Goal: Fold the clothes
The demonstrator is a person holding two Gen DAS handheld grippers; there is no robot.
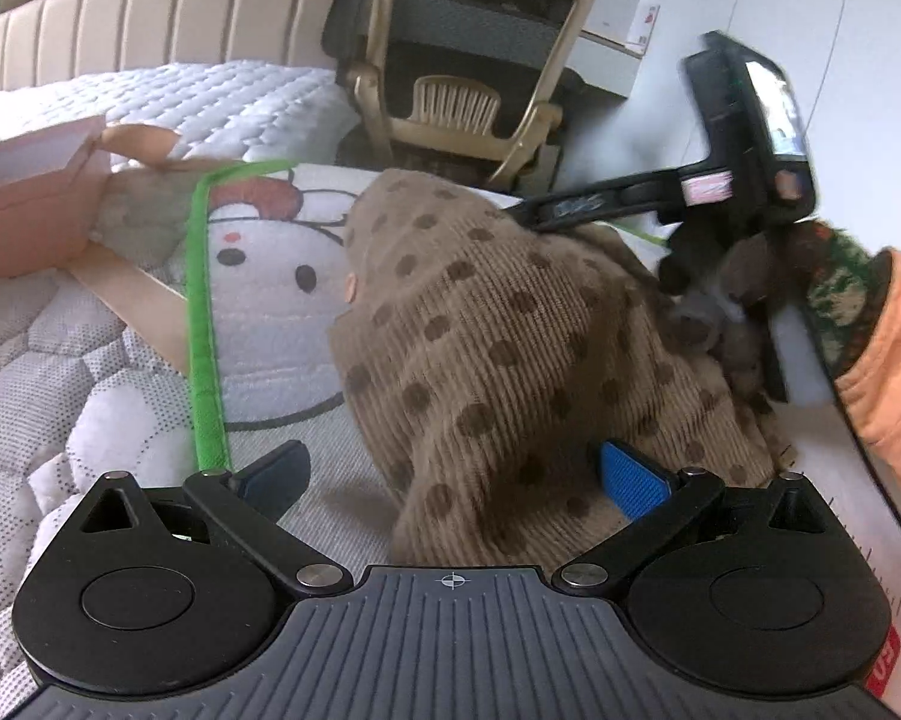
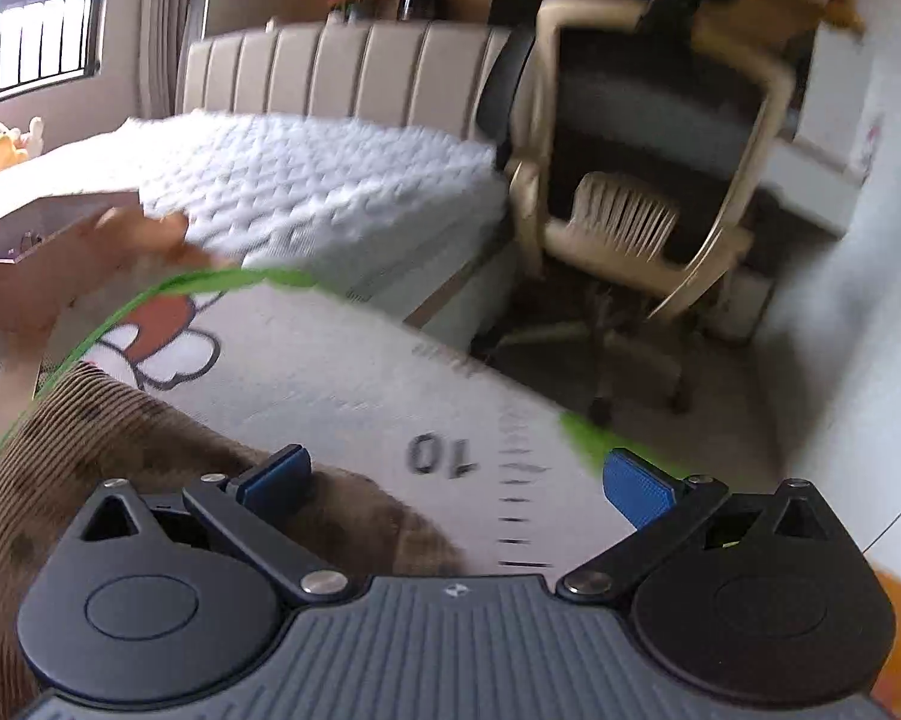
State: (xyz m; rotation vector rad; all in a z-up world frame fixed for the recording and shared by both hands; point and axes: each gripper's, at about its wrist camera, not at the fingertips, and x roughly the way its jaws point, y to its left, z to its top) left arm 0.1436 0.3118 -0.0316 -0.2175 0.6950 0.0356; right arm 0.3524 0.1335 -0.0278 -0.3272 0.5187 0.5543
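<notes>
Left hand-held gripper (image 1: 450,474): fingers spread wide, gripping nothing; the brown dotted garment (image 1: 510,348) lies between and under them, hiding part of the right blue pad (image 1: 633,480).
Right hand-held gripper (image 2: 456,480): fingers also wide apart and empty; its left pad (image 2: 276,471) sits over the garment's edge (image 2: 120,450), its right pad over the mat (image 2: 330,372).
Right gripper seen from the left wrist (image 1: 744,138): blurred, tilted, one black finger reaching across the garment's far edge; the fingertips are hard to make out there.
Hand (image 1: 744,300): dark and smeared, wrapped round the handle, with a patterned cuff and orange sleeve (image 1: 888,360) cut off at the frame's right edge.
Garment: heaped in a loose mound on the mat, on the bed; which kind of clothing cannot be told.
Mat: white with a cartoon print, green trim (image 1: 201,324) and a printed ruler; largely covered.
Box (image 1: 30,204): pink, open, cut off at the left.
Chair (image 2: 654,180): beyond the bed, blurred.
</notes>
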